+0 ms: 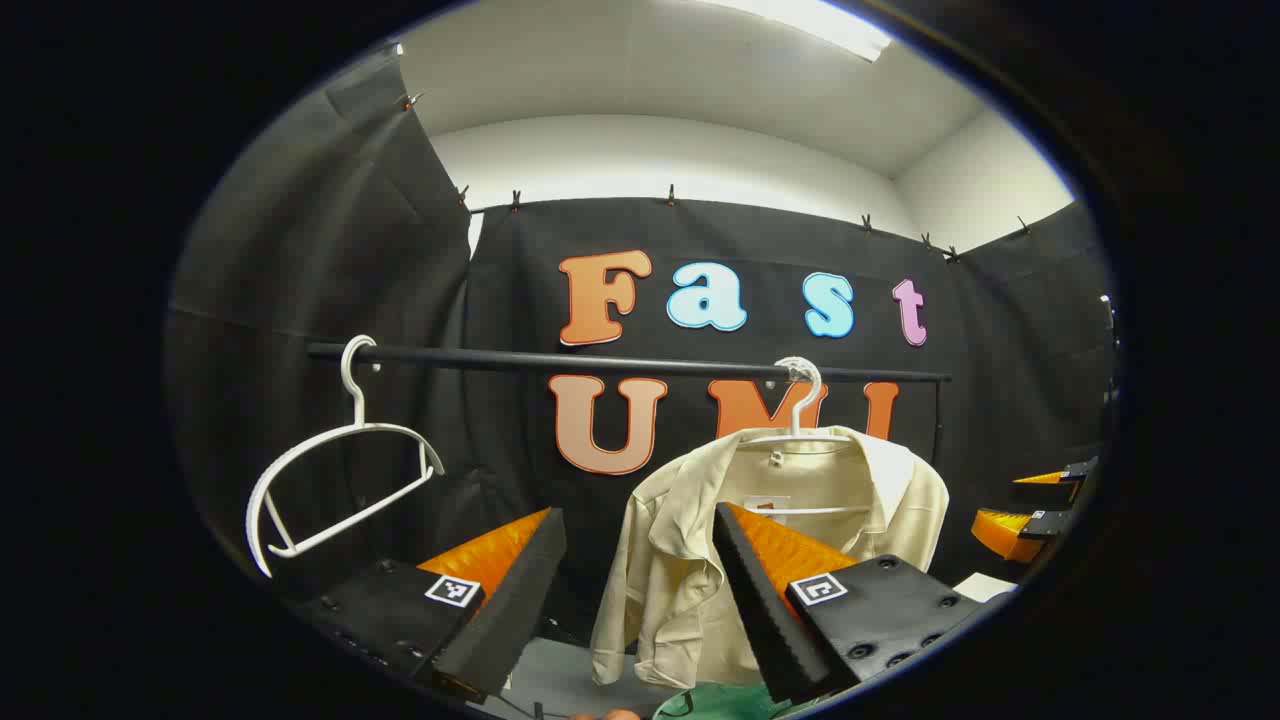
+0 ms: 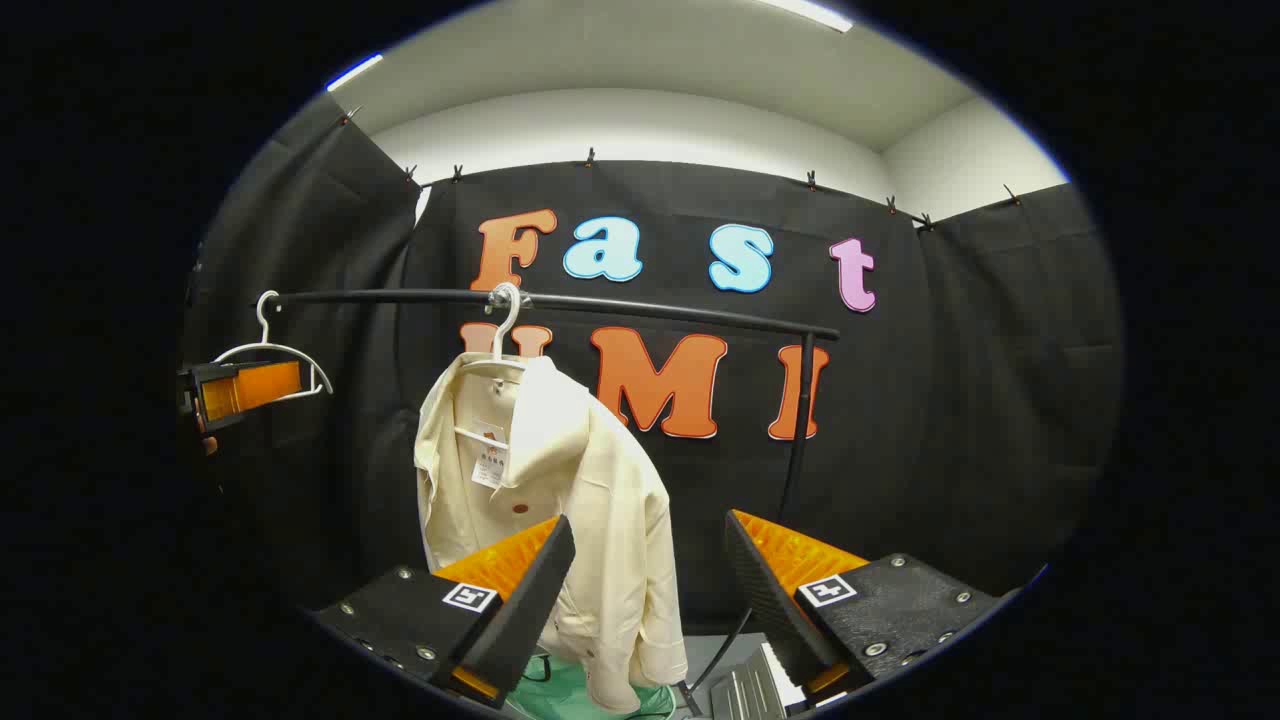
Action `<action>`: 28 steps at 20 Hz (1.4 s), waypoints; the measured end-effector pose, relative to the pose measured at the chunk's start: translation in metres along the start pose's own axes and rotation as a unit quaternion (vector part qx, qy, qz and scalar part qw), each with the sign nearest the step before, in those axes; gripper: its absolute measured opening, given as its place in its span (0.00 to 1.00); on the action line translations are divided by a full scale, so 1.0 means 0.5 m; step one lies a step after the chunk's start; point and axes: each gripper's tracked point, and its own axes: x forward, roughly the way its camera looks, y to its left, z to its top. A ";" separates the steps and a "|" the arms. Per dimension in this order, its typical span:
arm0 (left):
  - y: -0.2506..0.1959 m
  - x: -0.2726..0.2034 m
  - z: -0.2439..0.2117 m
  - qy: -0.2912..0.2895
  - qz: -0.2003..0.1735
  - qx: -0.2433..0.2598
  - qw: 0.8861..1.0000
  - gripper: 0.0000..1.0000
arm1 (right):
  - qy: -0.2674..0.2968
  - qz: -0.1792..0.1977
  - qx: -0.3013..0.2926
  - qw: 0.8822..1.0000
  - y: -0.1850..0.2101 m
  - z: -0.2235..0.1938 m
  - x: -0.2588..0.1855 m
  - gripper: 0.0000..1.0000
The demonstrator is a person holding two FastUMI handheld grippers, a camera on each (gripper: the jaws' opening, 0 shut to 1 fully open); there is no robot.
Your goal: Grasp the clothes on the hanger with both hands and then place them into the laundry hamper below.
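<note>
Left gripper view shows both grippers (image 1: 640,590) (image 2: 650,590) gaping empty short of the shirt (image 1: 800,500) hanging on its hanger (image 1: 800,400) above the hamper (image 2: 570,695); a one-sided grab could snag it.

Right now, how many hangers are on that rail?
2. An empty white hanger hangs near the left end of the black rail. A second hanger farther right carries the cream shirt. No others show along the visible rail.
</note>
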 end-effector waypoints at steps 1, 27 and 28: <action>0.000 0.001 0.002 -0.001 0.000 -0.001 1.000 1.00 | -0.001 -0.001 -0.001 1.000 0.000 -0.001 0.001 0.94; 0.035 0.002 -0.034 0.015 0.016 -0.006 1.000 1.00 | 0.036 0.031 -0.011 0.999 0.120 -0.139 0.076 0.94; 0.036 0.003 -0.039 0.017 0.016 -0.006 1.000 0.96 | 0.039 0.029 -0.011 0.999 0.121 -0.150 0.084 0.94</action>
